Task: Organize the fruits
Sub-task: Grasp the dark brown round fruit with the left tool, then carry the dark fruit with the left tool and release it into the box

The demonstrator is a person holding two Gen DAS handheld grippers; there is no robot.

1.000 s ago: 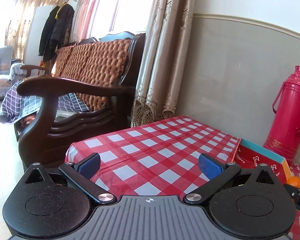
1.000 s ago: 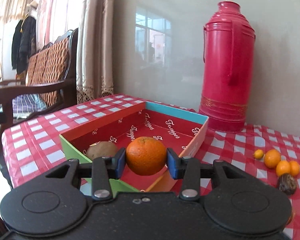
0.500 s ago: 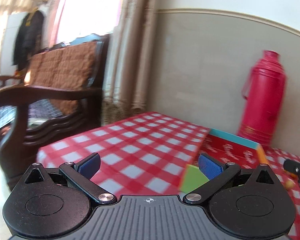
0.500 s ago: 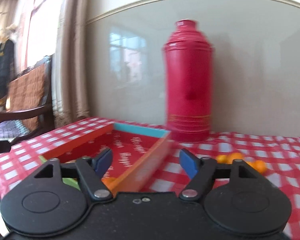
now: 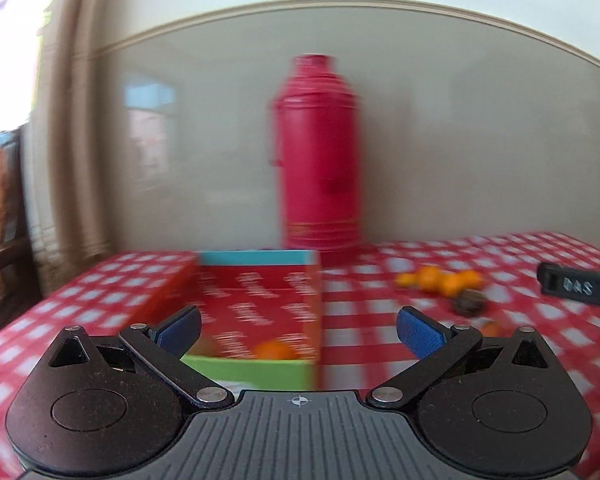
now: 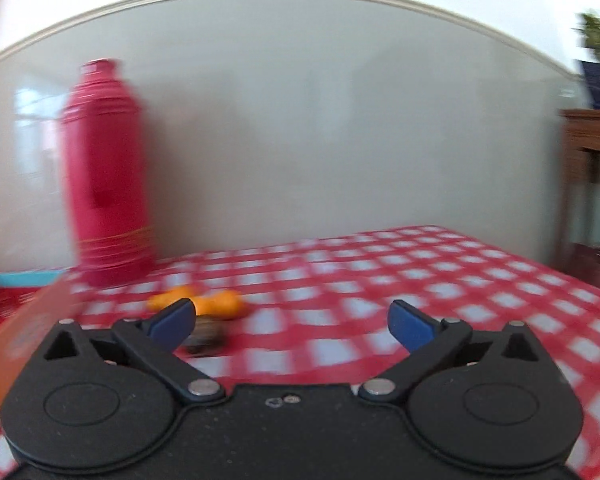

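From the left wrist view, the left tongs point(image 5: 298, 330) are standing wide apart with nothing between the blue pads. Just ahead, at twelve o'clock, a box point(image 5: 256, 370) is sitting on the bench point(image 5: 360, 320), which is wearing a red-and-white checked cloth. The box is showing a green near wall, a blue far rim and a red floor printed with repeated white words, too blurred to read. An orange point(image 5: 274, 350) is lying inside it near the front wall. A red flask point(image 5: 320, 156) is standing upright behind the box, against the wall. At two o'clock a cluster of small oranges point(image 5: 440, 280) is lying on the cloth, with a dark fruit point(image 5: 470, 302) just beside them. At the right edge, part of the right tongs' body is poking in, carrying white letters that seem to read "DAS".

From the right wrist view, the right tongs point(image 6: 290, 322) are also gaping, holding nothing. The small oranges point(image 6: 216, 300) are lying at eleven o'clock, the dark fruit point(image 6: 204, 334) just behind the left pad. The flask point(image 6: 106, 172) is standing at ten o'clock, and the box's orange side point(image 6: 24, 340) is filling the left edge.
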